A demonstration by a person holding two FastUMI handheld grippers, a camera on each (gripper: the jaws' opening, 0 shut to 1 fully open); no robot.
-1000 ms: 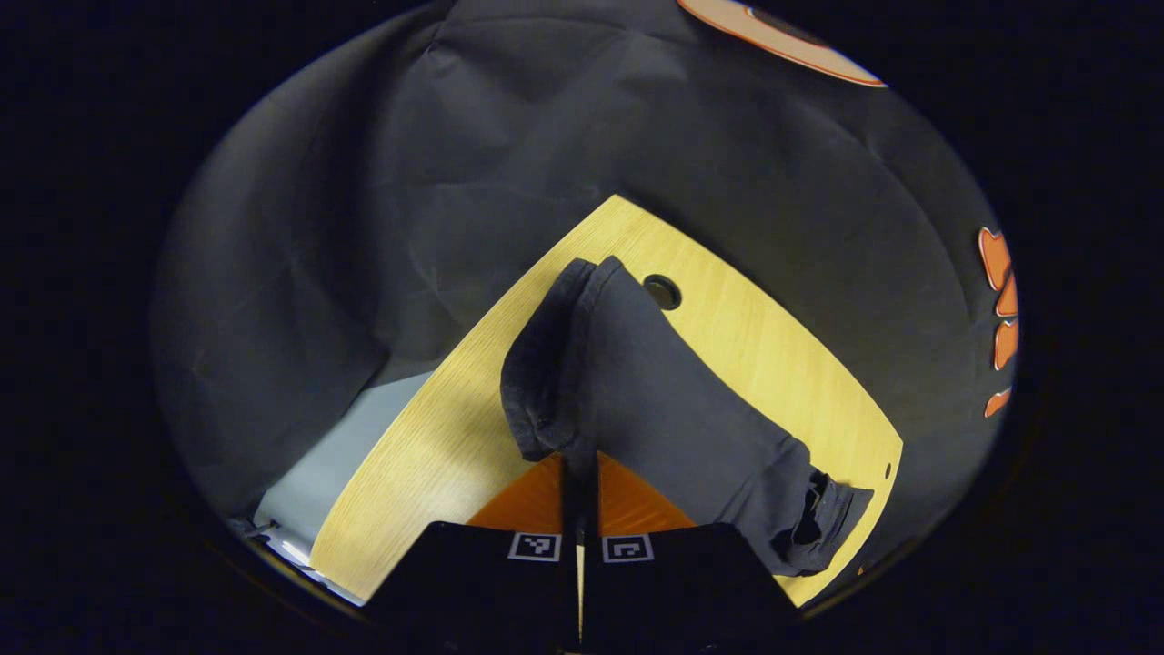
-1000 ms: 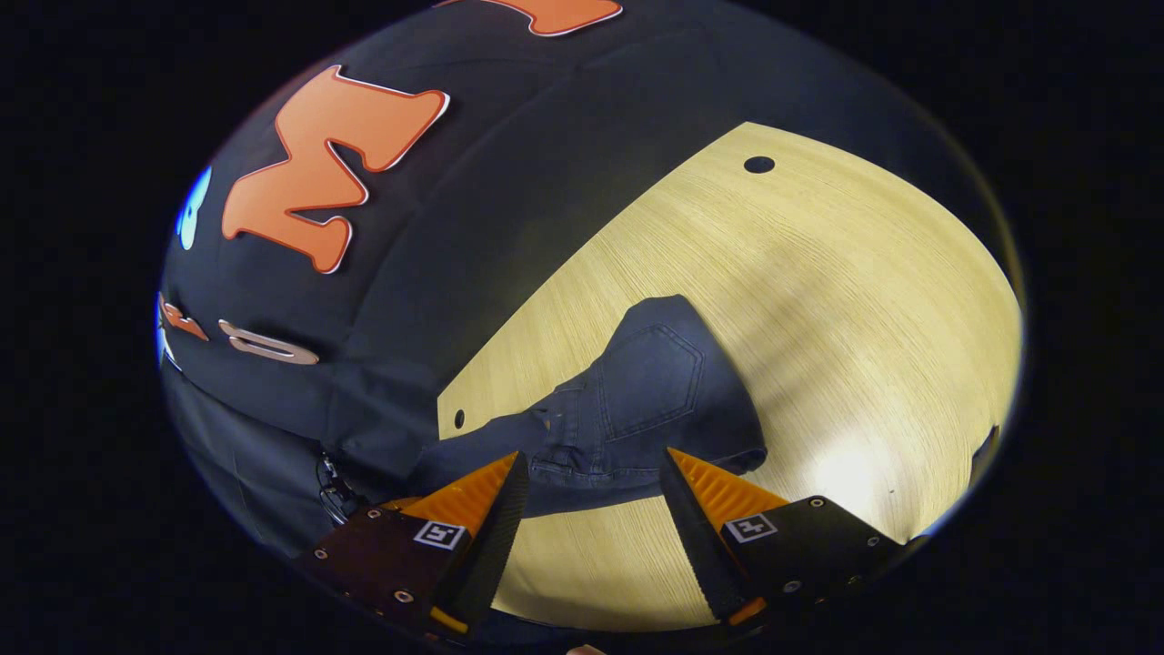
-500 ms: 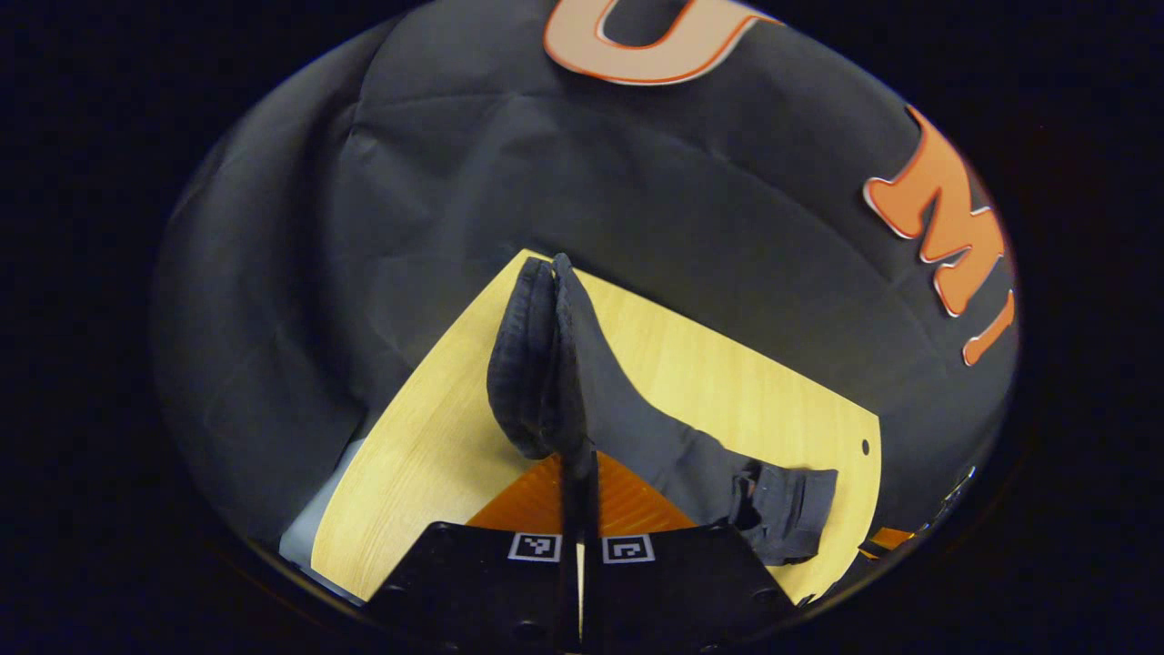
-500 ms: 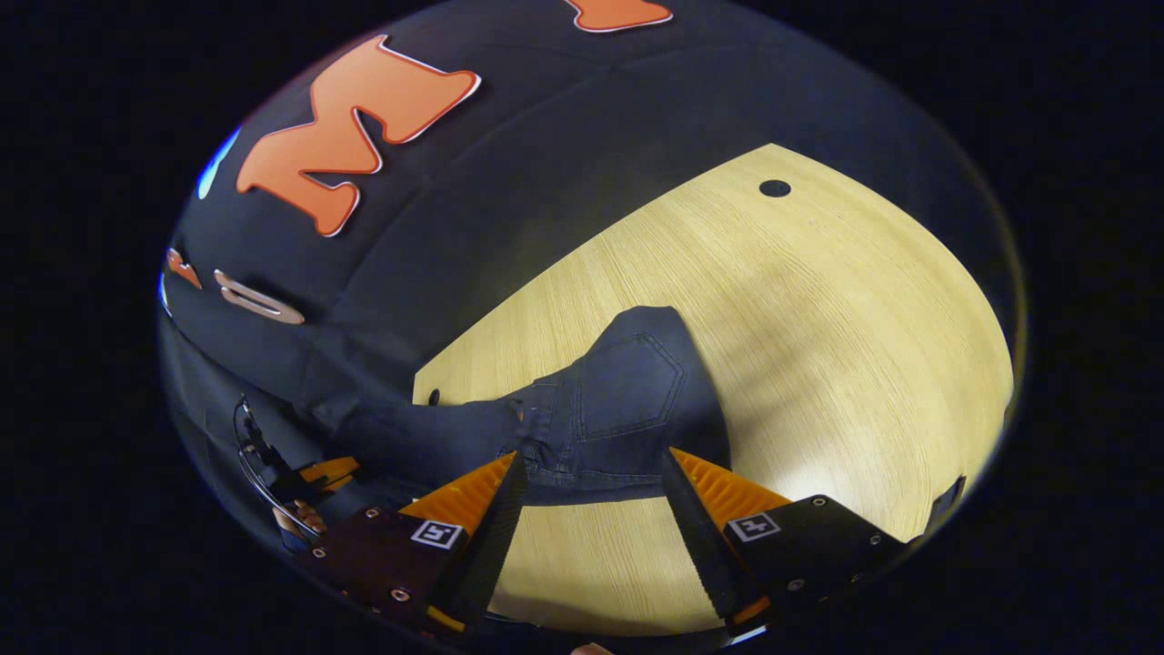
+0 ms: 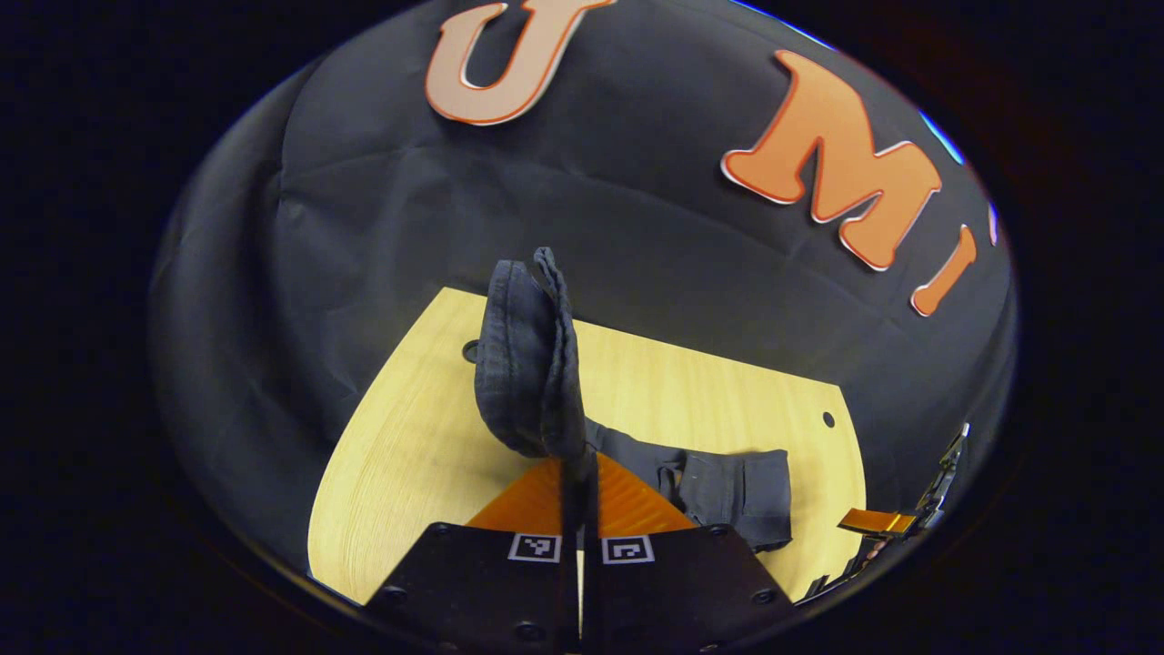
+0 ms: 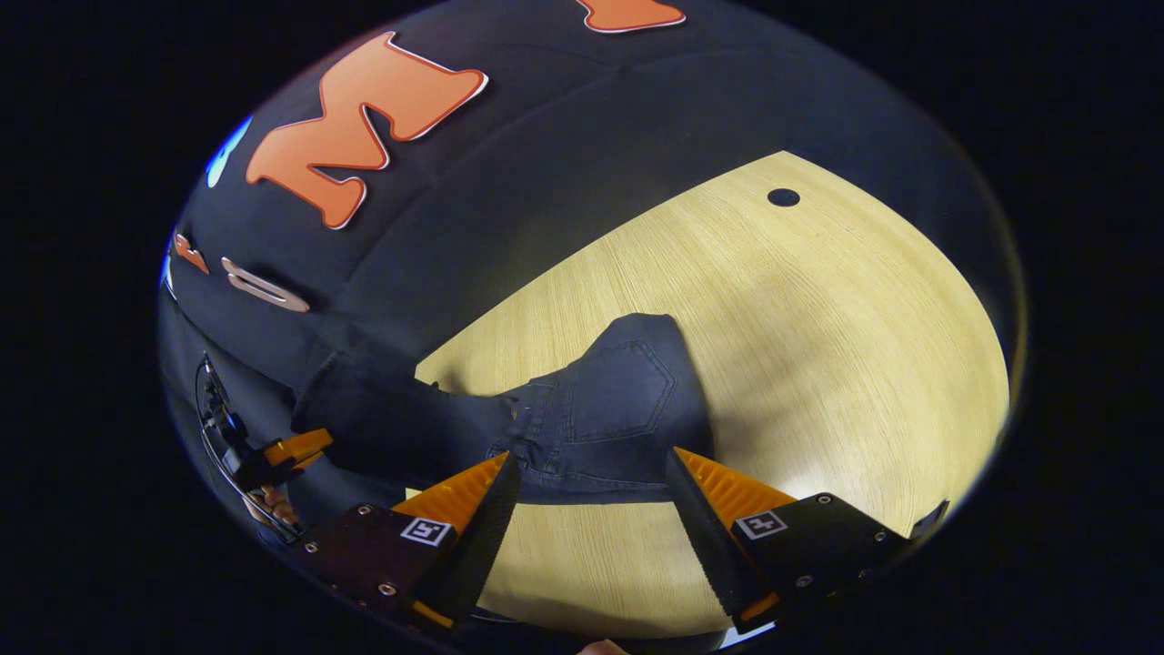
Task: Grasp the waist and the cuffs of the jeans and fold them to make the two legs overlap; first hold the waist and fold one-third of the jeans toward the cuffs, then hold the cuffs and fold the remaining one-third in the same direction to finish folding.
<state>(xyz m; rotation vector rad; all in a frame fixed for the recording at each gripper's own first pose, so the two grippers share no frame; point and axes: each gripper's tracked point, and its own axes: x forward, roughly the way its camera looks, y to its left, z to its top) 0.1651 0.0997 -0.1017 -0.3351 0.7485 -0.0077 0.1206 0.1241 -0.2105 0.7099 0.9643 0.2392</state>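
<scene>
In the left gripper view, the left gripper [image 5: 578, 473] sits at 6 o'clock with its fingers pressed together on a fold of the jeans [image 5: 532, 364]. The pinched cloth, probably the cuffs though the folds hide the hems, stands up from the fingertips toward 12 o'clock as a bunched loop lifted off the table [image 5: 409, 428]. From the pinch the rest of the jeans trails toward 4 o'clock and lies flat on the wood, ending in the waist [image 5: 741, 487] near the table's edge. Past that edge, at 4 o'clock, part of the right gripper [image 5: 878, 521] shows.

In the right gripper view, the right gripper [image 6: 591, 496] hangs at 6 o'clock with its fingers spread wide, gripping nothing. The jeans' waist [image 6: 582, 468] lies on the table [image 6: 818, 346] just ahead of the fingertips and between them, with a back pocket [image 6: 623, 400] facing up toward 12 o'clock. From there a leg [image 6: 391, 418] stretches toward 9 o'clock, rising off the table's edge to the left gripper [image 6: 296, 448], which shows small at 9 o'clock.
</scene>
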